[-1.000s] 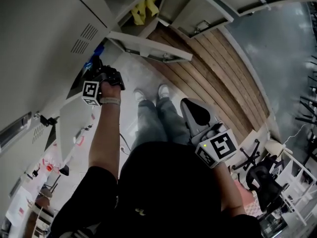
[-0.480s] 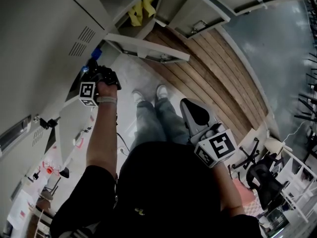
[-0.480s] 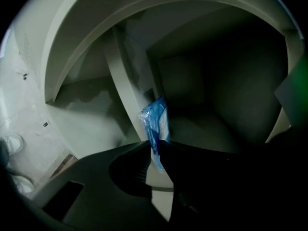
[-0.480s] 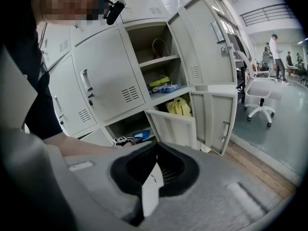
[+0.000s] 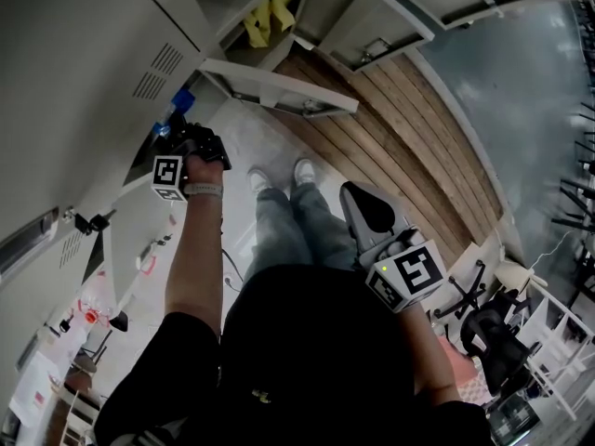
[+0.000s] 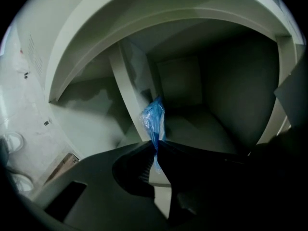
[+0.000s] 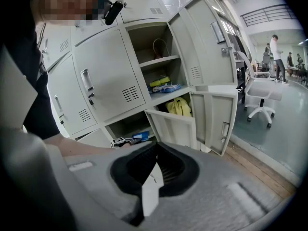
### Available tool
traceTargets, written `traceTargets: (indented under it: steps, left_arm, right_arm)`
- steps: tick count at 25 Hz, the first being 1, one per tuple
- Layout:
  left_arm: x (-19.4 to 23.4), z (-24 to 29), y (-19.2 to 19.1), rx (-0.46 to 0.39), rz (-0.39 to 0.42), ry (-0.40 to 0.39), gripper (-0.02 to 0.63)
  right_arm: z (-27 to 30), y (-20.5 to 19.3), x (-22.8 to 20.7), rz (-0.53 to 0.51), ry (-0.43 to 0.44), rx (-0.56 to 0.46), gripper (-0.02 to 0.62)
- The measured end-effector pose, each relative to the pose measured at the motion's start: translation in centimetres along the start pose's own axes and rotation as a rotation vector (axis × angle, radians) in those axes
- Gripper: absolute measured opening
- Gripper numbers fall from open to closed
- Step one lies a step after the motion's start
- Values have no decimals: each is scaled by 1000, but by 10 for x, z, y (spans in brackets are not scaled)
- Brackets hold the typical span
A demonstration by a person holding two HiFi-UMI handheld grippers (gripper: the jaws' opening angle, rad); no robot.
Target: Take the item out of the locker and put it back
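Observation:
A crumpled blue plastic bag sticks out from between the dark jaws of my left gripper, at the mouth of a low, dim locker compartment. The jaws have just been closing and now pinch the bag. In the head view the left gripper reaches to the locker bank, with the blue bag at its tip. The right gripper view shows the bag by the lowest open compartment. My right gripper hangs shut and empty over the person's legs, away from the lockers.
Several locker doors stand open to the right of the left hand. A yellow item sits in a compartment above, with other things on the shelf over it. A white office chair stands on the right. Wooden floor boards run beside the lockers.
The left hand stays at the locker mouth with the blue bag at its tip and has barely shifted. The right gripper has not moved.

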State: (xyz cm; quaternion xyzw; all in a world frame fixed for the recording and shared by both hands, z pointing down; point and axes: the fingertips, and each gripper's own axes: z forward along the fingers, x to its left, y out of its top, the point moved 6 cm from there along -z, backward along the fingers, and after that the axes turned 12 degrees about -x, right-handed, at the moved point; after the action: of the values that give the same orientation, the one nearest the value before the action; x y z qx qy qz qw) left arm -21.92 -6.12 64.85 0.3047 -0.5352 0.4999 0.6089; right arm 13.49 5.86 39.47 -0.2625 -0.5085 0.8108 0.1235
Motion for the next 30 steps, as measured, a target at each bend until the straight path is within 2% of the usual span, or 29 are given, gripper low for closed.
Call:
traceTargets:
  steps: [9,20,26,30]
  left_arm:
    - [-3,-24,-10,41,-22,-21,31]
    - [-8,-65,-27,136,-21,-40,31]
    - [-36,-89,-28,206,-22,-111,31]
    - [-50,-104,-24,229,-39,-128,31]
  right_arm:
    - [1,3,3,-10,22,-1,-3]
    - [4,13,4,-30,46,-15,-3]
    - [10,22,6,-40,66,-30,-3]
    - [16,28,10,-50,91,-39,-3]
